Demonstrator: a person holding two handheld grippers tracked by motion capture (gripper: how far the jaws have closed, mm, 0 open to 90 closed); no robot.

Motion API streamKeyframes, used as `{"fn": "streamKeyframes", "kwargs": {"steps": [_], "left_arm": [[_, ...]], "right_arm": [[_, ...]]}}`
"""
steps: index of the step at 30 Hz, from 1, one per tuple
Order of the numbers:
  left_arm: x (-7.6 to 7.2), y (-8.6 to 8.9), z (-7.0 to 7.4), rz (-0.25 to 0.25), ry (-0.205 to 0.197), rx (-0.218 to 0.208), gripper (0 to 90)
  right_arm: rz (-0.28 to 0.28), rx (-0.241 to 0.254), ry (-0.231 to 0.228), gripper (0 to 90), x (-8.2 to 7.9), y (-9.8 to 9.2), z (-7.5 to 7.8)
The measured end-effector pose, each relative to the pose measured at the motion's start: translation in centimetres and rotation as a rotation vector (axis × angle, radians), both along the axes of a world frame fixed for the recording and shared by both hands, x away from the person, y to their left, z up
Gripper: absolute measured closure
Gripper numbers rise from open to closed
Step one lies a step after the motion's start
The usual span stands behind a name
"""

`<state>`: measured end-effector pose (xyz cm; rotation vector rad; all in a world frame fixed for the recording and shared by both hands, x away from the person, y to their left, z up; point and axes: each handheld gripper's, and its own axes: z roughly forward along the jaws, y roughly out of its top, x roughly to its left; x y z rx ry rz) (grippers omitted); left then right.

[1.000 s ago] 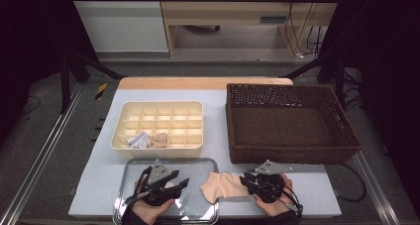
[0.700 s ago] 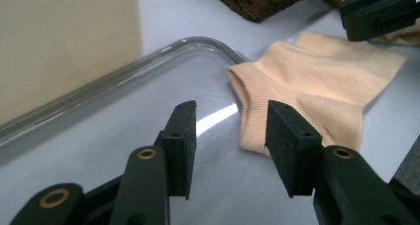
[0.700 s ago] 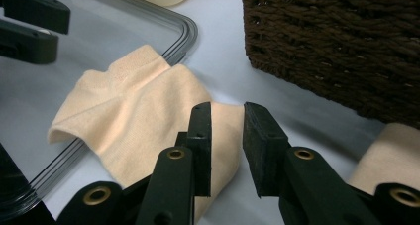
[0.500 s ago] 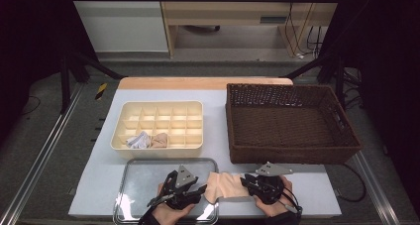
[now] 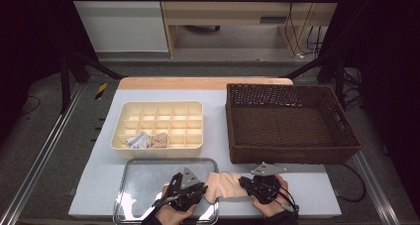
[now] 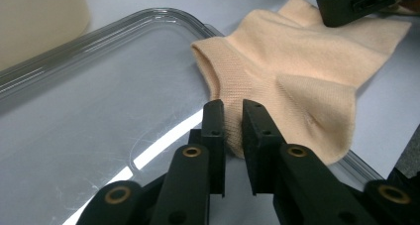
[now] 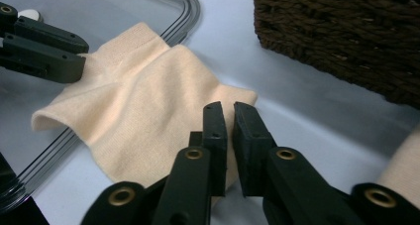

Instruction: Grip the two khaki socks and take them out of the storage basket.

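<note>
My left claw (image 6: 233, 123) has just swung in from mid-tray and now pinches the cuff end of the sock (image 5: 225, 184); my right claw (image 7: 230, 128) stays clamped on its toe end. The sock spans the tray (image 5: 143, 173) rim and table (image 5: 218, 116), so I judge I can lift or fold it next

Each hand-held gripper (image 5: 200, 192) (image 5: 246, 184) is black, with brass-ringed pivots, flat rectangular jaws and a grey three-cornered top plate.
</note>
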<state>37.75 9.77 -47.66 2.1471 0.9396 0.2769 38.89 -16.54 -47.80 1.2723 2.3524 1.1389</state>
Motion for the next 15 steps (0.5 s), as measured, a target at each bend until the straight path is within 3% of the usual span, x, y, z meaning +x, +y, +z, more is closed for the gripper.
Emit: {"fn": "streamKeyframes", "kwargs": {"steps": [8,15], "left_arm": [[0.1,1.1,1.0,-0.009,0.001,-0.064,82.8],[-0.2,2.3,1.7,-0.009,-0.014,-0.063,83.0]], "right_arm": [[-0.001,0.037,-0.014,88.2,0.0,-0.3,0.9],[0.030,0.046,-0.058,88.4,-0.2,0.7,2.9]]}}
